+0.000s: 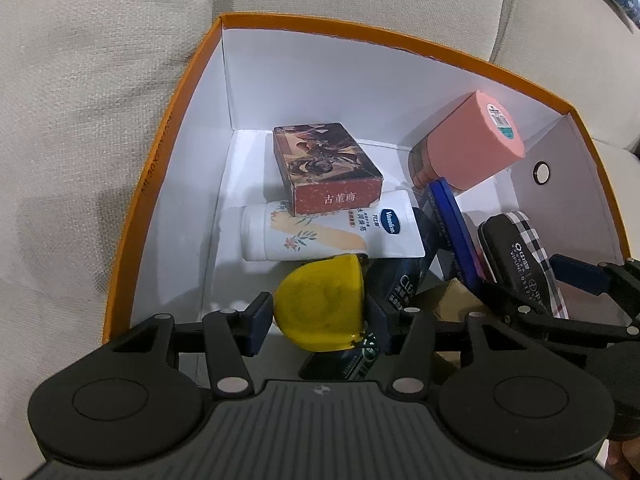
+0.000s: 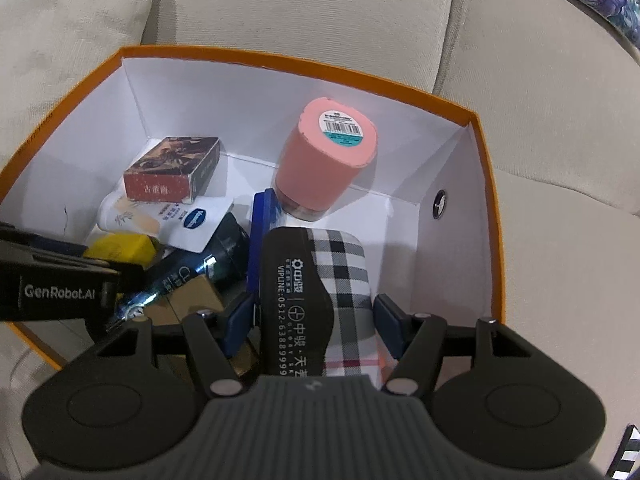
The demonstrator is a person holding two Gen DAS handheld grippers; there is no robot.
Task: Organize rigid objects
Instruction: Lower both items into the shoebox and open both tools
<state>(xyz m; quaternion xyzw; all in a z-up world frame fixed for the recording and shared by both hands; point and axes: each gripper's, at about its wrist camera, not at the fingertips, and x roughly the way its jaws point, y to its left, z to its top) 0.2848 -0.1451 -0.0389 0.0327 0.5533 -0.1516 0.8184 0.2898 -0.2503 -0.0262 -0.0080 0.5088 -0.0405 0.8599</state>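
Note:
An orange box (image 1: 192, 92) with white inner walls sits on a beige sofa and holds the objects. My left gripper (image 1: 320, 320) is low inside it, jaws around a yellow rounded object (image 1: 320, 304) that lies on a dark bottle (image 1: 404, 280); the pads stand right beside its sides, hardly apart from it. My right gripper (image 2: 314, 320) is shut on a black and plaid glasses case (image 2: 316, 280), held tilted above the box's right half. A red card box (image 1: 328, 168) lies on a white Vaseline tube (image 1: 320, 232).
A pink cup (image 2: 328, 152) leans upside down in the box's far right corner beside a flat blue object (image 2: 260, 224). A brown carton (image 2: 196, 300) lies under the dark bottle (image 2: 192, 268). Sofa cushions (image 2: 540, 160) surround the box (image 2: 280, 60).

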